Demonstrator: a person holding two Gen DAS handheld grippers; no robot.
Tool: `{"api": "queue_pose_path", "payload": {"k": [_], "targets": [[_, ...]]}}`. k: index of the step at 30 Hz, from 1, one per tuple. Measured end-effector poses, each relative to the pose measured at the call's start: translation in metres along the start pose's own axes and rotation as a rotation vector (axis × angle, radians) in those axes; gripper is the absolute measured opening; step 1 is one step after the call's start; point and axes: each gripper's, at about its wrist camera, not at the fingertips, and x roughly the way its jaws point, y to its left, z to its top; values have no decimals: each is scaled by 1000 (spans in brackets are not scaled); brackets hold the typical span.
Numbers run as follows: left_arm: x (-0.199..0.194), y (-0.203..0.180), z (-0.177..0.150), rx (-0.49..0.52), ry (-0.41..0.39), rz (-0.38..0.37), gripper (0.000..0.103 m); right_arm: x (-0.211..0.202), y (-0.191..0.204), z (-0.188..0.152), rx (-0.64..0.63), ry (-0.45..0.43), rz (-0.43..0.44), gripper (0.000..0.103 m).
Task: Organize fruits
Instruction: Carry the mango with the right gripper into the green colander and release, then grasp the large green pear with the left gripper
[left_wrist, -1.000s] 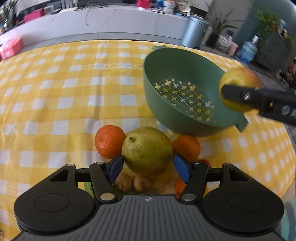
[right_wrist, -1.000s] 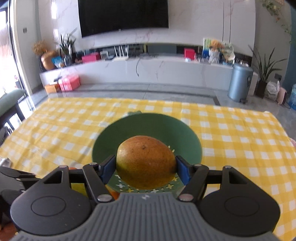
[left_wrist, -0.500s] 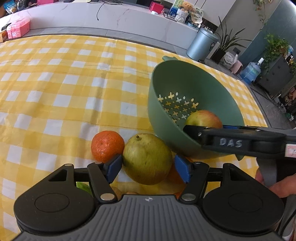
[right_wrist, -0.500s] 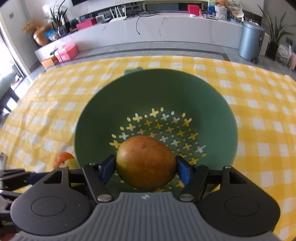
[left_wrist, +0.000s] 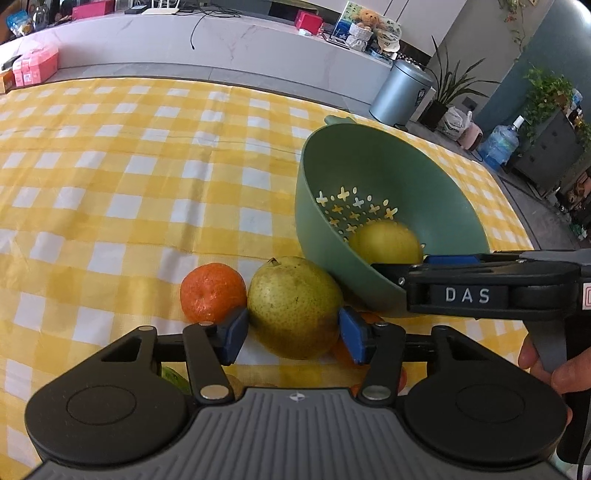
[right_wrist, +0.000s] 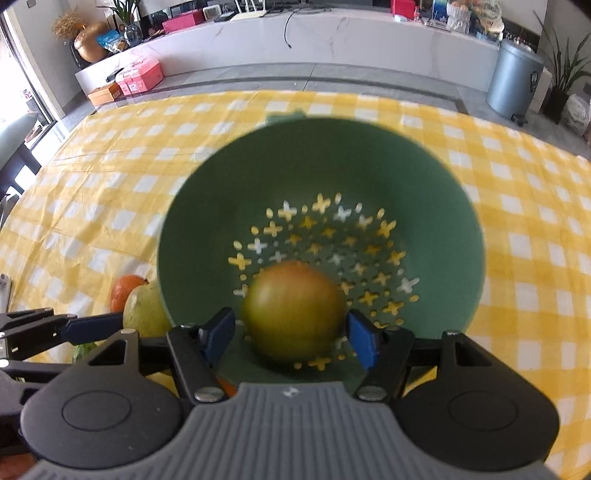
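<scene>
Living room, long white counter behind. The table (left_wrist: 147, 184) has a yellow checked cloth, and the green colander (left_wrist: 369, 166) stands toward its far right corner. Loose fruit is bunched at the near edge, just left of the colander.

My right gripper (right_wrist: 291, 332) hangs inside the colander with its jaws apart. The apple (right_wrist: 295, 310) lies on the holed bottom between the pads, with a gap on each side, so it is released, not held. It looks blurred, so I judge it may be rolling.

My left gripper (left_wrist: 291, 334) straddles the pear (left_wrist: 295, 306), which rests on the cloth and touches the colander's outer wall. The jaws have just been closing with the pear between them. Both blue pads now look to be on its flanks, low and toward the wide end.

A tangerine (left_wrist: 212, 291) sits just beside the left pad. More orange fruit (left_wrist: 369, 317) is half hidden behind the right pad.

Step in hand: pick up the pear. To do it well, I should:
- Firm up the squeeze before I lift, because the skin is smooth and tapers, so it could squirt out.
- Lift straight up so the pads don't knock the tangerine or drag the colander.
- Pull the right gripper up and away first, since its finger crosses the rim right where the pear has to go in.
- Set the pear down beside the apple, not on it.
</scene>
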Motion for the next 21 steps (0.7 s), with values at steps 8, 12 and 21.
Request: {"api": "queue_pose_path", "payload": {"k": [8, 12, 21], "targets": [[-5, -2, -4, 15, -16, 11, 60, -5, -8, 1, 24, -35, 12, 63], [-11, 0, -5, 7, -33, -1, 58, -15, -15, -3, 54, -101, 26, 63], [-11, -4, -6, 40, -32, -2, 60, -40, -33, -19, 163, -248, 60, 63]]}}
